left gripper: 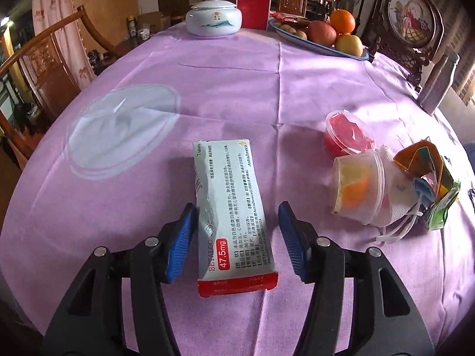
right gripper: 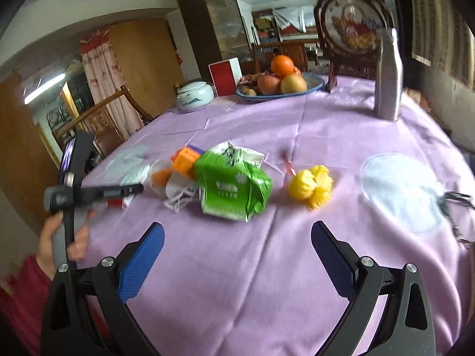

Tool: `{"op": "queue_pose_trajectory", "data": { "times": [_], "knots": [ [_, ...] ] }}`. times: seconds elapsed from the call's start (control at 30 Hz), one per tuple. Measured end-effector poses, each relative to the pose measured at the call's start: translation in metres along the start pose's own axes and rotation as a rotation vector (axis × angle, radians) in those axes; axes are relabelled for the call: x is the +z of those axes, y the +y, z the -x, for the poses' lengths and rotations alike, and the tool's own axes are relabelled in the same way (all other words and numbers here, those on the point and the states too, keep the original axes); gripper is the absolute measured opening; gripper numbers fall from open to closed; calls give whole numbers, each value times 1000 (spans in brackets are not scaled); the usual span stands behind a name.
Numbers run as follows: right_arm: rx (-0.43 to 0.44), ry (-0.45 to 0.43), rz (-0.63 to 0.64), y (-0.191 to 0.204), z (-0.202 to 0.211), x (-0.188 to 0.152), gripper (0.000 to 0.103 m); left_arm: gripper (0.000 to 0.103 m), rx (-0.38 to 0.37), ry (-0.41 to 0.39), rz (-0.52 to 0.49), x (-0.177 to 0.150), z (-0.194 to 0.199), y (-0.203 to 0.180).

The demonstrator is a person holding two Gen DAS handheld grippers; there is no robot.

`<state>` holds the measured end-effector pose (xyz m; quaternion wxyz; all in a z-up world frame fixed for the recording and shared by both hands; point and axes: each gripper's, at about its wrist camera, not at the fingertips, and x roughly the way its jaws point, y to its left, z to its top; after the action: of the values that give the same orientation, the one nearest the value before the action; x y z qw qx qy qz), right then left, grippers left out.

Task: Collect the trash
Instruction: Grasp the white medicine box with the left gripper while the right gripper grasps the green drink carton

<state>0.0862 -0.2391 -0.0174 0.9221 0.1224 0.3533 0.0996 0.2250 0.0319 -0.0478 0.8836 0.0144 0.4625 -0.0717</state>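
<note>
A white and red Betaloc medicine box (left gripper: 231, 210) lies on the purple tablecloth between the open fingers of my left gripper (left gripper: 237, 225); the left pad (left gripper: 181, 237) touches or nearly touches its side, the right pad is apart. To its right lie a red jelly cup (left gripper: 347, 133), an orange jelly cup (left gripper: 356, 187), a crumpled mask and a crushed green carton (left gripper: 430, 184). My right gripper (right gripper: 237, 255) is open and empty above the cloth, short of the green carton (right gripper: 234, 187) and a yellow crumpled ball (right gripper: 311, 185).
A white lidded jar (left gripper: 212, 17), a red box (left gripper: 253, 7) and a fruit plate (left gripper: 320, 41) stand at the table's far side. A silver bottle (right gripper: 389, 80) stands far right. Wooden chairs (left gripper: 44, 68) surround the table. The left gripper's handle (right gripper: 74, 195) shows in the right view.
</note>
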Motion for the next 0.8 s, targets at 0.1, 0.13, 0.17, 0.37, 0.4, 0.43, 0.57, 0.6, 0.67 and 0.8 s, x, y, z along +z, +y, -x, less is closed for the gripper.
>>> {"op": "queue_pose_trajectory", "data": {
  "times": [0.1,0.13,0.17,0.37,0.4,0.43,0.57,0.6,0.67,0.8],
  "knots": [
    [16,26,-12,7,-23,12,97,60,-6,0,1,1,-1,0],
    [8,28,-5,10,-29,16,97,60,-9,1,3,1,-1,0],
    [-5,28,0,14,-37,20,97,61,-10,0,4,1,0,1],
    [24,57,-91,6,-76,42,97,69,-9,-14,22,1,2,3],
    [9,57,-99,4,-82,44,97,70,-6,-16,24,1,2,3],
    [2,61,-103,2,-85,44,97,71,-4,-16,23,1,2,3],
    [43,121,-135,-10,-103,40,89,73,12,-4,6,1,0,-1],
    [97,131,-177,-17,-105,39,84,73,18,-3,4,1,0,-1],
    [154,129,-242,-29,-104,37,84,73,29,-1,-3,1,0,-3],
    [114,51,-204,-30,-85,38,84,73,39,10,-19,1,-3,-5]
  ]
}}
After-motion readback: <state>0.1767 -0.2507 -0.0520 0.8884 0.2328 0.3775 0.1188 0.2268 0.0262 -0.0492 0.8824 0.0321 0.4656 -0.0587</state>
